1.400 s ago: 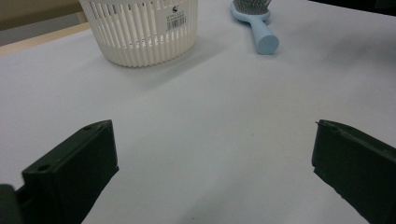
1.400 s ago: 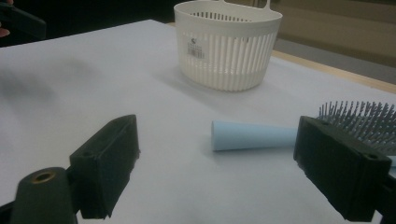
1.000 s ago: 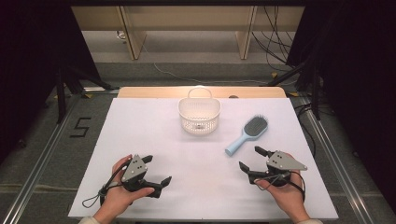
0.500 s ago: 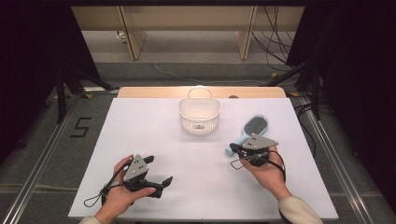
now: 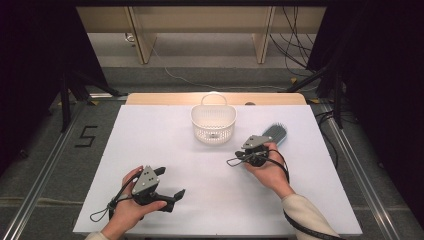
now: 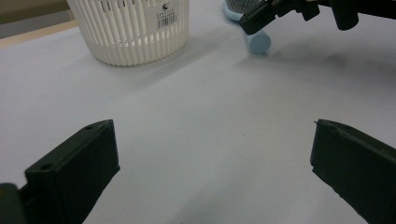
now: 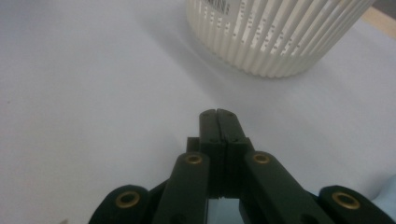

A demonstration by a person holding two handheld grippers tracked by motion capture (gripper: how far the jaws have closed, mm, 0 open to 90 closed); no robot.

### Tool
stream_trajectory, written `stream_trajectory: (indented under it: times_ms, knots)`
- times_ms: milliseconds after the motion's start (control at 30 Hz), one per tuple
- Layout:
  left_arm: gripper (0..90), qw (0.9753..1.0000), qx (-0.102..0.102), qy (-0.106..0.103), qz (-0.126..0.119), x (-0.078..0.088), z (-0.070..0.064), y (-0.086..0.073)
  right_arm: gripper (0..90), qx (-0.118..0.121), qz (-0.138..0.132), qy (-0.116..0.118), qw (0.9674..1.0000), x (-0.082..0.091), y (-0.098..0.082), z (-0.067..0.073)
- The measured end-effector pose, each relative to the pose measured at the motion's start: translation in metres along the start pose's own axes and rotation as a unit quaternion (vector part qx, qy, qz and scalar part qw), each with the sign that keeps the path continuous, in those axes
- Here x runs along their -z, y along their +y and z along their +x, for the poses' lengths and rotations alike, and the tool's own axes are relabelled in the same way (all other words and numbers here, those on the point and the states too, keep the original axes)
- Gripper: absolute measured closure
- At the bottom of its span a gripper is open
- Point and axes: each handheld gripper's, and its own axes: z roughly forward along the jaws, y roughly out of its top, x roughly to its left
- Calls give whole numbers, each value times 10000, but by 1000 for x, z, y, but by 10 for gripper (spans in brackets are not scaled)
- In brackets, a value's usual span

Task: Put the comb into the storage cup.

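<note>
The right gripper (image 5: 240,157) sits in the person's right hand (image 5: 267,170), and its two black jaws are pressed tight together with nothing between them. It is over the handle end of the light blue plastic hairbrush (image 5: 274,134). The hairbrush lies flat on the white table (image 5: 150,130), just to the right of the white plastic slatted basket (image 5: 213,122). The tip of the right gripper points toward the basket, a little in front of it. The left gripper (image 5: 167,192) is well in front of the basket, low over the table, with its jaws spread wide and holding nothing.
</note>
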Motion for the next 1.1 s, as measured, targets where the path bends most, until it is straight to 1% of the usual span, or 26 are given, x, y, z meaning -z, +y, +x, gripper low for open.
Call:
stream_trajectory:
  times_ms: [100, 133, 300, 500, 600, 633, 700, 800, 900, 1100]
  knots:
    - [6, 10000, -3, -2, 14, -1, 0, 0, 900, -88, 130, 9, 9999, -3, -1, -2]
    - [7, 10000, -3, -7, 17, -1, 0, 0, 900, -150, 208, 3, 9997, -5, -2, -4]
    - [8, 10000, 1, 5, 26, -1, 0, 0, 900, -224, 284, 9, 9993, -7, -3, -8]
    - [10, 10000, 2, 0, 25, -1, 0, 0, 900, -274, 313, 5, 9991, -11, -3, -10]
    - [10, 10000, 2, 4, 20, -1, 0, 0, 900, -304, 378, 8, 9988, -14, -2, -11]
    - [10, 10000, 8, 6, 22, -1, 0, 0, 900, -414, 429, 1, 9982, -17, -1, -13]
    - [10, 10000, 12, 2, 21, -1, 0, -1, 900, -416, 458, 15, 9981, -17, -1, -13]
    - [10, 10000, 8, -4, 20, -1, 0, -1, 900, -520, 549, -5, 9971, -19, 0, -14]
    - [12, 10000, 22, -11, 20, -1, 0, -1, 900, -564, 611, 8, 9965, -18, 0, -14]
    - [12, 10000, 22, -10, 11, -1, 0, 0, 900, -514, 889, 19, 9947, -16, 1, -12]
